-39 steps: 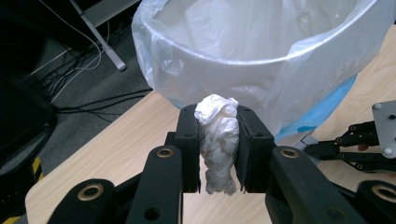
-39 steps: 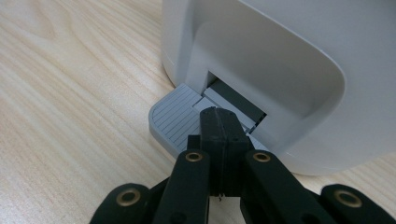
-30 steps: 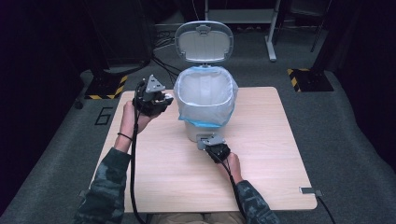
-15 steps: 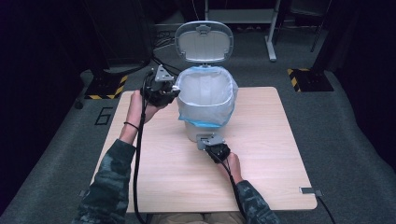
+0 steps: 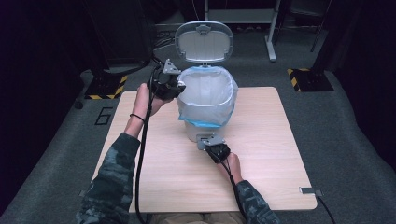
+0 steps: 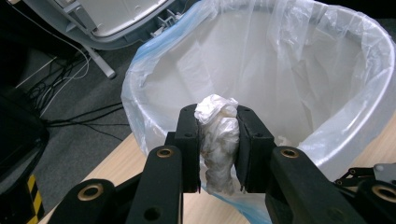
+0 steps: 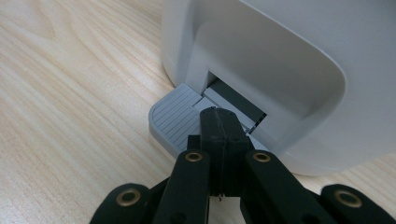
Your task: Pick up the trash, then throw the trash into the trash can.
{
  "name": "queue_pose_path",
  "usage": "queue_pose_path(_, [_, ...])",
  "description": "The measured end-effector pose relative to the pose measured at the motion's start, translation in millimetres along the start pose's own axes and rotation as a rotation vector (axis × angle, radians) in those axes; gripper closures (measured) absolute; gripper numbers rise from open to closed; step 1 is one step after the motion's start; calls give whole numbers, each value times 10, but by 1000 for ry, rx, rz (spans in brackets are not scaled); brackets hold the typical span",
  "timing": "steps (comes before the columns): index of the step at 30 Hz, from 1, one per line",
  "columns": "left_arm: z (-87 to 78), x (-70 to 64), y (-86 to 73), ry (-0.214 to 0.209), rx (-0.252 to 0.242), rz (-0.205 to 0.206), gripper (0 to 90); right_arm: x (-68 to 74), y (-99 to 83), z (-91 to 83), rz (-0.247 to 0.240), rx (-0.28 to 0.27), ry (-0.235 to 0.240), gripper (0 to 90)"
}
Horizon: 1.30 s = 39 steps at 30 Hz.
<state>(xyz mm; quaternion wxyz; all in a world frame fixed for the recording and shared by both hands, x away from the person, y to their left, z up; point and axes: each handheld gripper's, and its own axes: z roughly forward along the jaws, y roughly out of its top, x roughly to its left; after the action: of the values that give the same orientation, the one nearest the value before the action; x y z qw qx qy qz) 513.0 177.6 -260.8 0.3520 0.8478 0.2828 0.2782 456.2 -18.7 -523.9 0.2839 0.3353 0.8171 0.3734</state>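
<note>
One lined pedal bin [image 5: 205, 105], lid up. Left gripper [image 6: 218, 122], jaws pinching one crumpled wad [image 6: 217, 140], has moved to the rim. Right gripper [image 7: 219, 122], jaws pressed together, remains on the pedal [image 7: 175, 122]

left gripper [image 6: 218, 140] and right gripper [image 7: 218, 140] both black, two flat jaws each, brass-ringed pivot holes behind the jaws, grey three-cornered top plates, black trailing cables, camo sleeves [image 5: 112, 172], dark wristband [image 5: 135, 116]

Pale wood-grain table [image 5: 261, 163], smooth matt plastic bin [image 7: 280, 60], ribbed grey pedal [image 7: 175, 122], glossy translucent liner [image 6: 289, 60]
</note>
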Motion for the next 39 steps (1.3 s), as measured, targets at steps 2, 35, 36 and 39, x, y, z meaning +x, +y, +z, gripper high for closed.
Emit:
queue_pose_path(2, [12, -4, 11, -2, 1, -4, 732, -1, 0, -1, -1, 0, 1, 900])
queue_pose_path(35, [547, 36, 438, -153, 168, 0, 730, -1, -3, 4, -5, -4, -7, 900])
queue_pose_path(36, [547, 36, 438, -153, 168, 0, 730, 0, -3, 4, -4, -4, -5, 900])
queue_pose_path(39, [611, 25, 487, -162, 193, -1, 729, 0, -3, 5, -4, -4, -6, 900])
